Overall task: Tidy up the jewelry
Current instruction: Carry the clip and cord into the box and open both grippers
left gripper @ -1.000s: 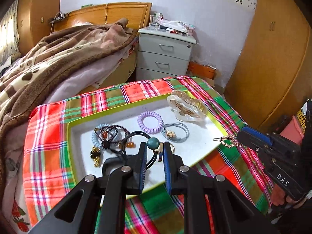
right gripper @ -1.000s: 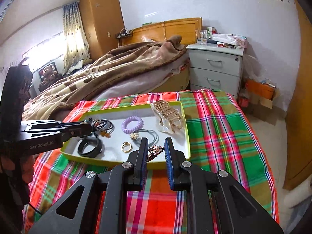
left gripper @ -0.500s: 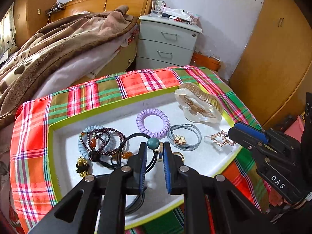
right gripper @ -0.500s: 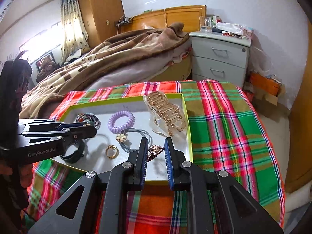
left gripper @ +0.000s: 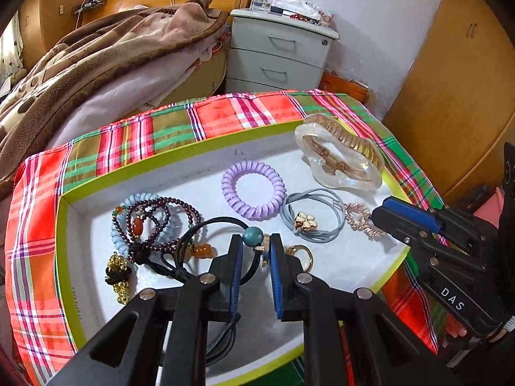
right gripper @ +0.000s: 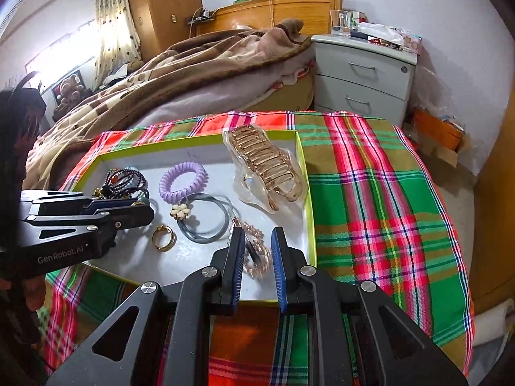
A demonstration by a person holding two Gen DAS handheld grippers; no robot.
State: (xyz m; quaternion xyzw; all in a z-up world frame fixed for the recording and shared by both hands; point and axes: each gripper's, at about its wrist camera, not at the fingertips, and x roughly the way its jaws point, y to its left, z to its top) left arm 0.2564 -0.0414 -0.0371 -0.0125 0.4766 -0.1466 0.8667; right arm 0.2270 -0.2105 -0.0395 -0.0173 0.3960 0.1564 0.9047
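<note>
A white tray with a lime rim (left gripper: 180,151) lies on a plaid cloth. My left gripper (left gripper: 254,243) is shut on a black hair tie with a teal bead (left gripper: 252,234), held over the tray. My right gripper (right gripper: 256,241) is shut on a rose-gold hair clip (right gripper: 254,251), low over the tray's near right corner; the clip also shows in the left wrist view (left gripper: 359,214). In the tray lie a purple coil tie (left gripper: 253,189), a grey tie with a flower (left gripper: 310,215), a clear claw clip (left gripper: 341,157), bead bracelets (left gripper: 151,222) and a gold ring (right gripper: 163,237).
The plaid cloth (right gripper: 379,199) covers a small table. A bed with a brown blanket (right gripper: 180,67) lies behind it. A grey nightstand (right gripper: 363,77) stands at the back right, and a wooden wardrobe (left gripper: 457,74) at the right.
Both grippers moved forward over the tray. The right gripper carried the rose-gold clip from outside the rim to inside the tray. The left gripper still holds the beaded tie.
</note>
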